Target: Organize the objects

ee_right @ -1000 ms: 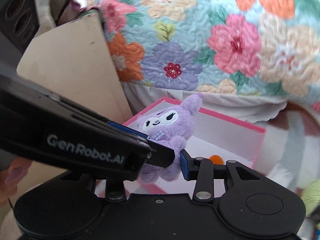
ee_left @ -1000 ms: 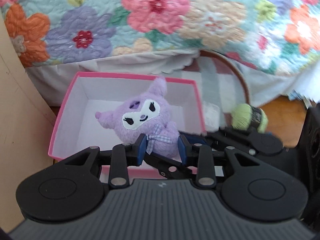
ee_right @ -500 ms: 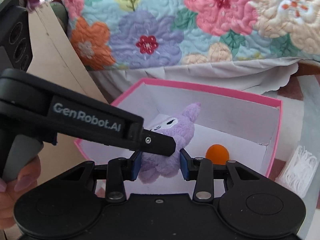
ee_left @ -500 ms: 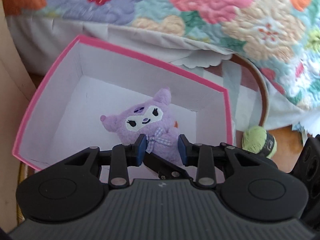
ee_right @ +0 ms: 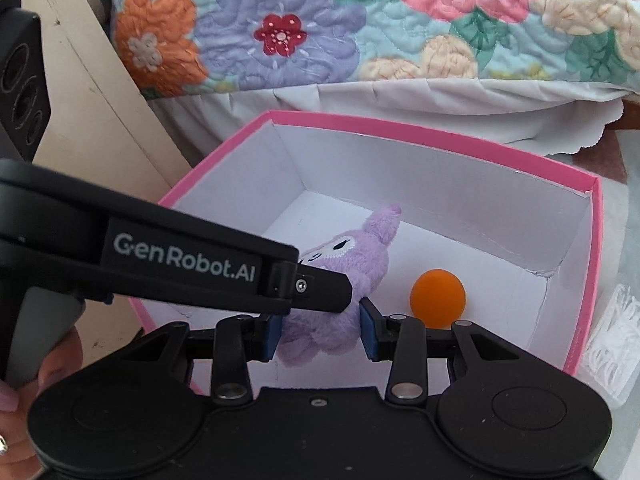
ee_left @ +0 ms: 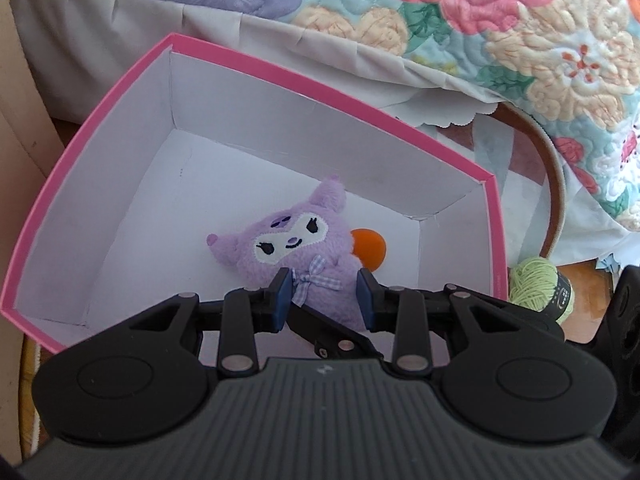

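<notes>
Plush toy held low inside the pink box

I have both the left gripper (ee_left: 323,295) and right gripper (ee_right: 320,330) clamped on the purple plush toy (ee_left: 298,258), head pointing away, above the pink box (ee_left: 280,80) floor, orange ball (ee_right: 438,298) just right of it.

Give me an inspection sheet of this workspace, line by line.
Surface: wood floor, partly covered by a rug.
Job's things: purple plush toy inside the pink box; orange ball beside it.
Clutter: green yarn outside the box; white lacy item to its right.
Grippers: left gripper and right gripper both shut on the toy.
Cables: nothing seen.
Surroundings: floral quilt, cardboard panel.
</notes>
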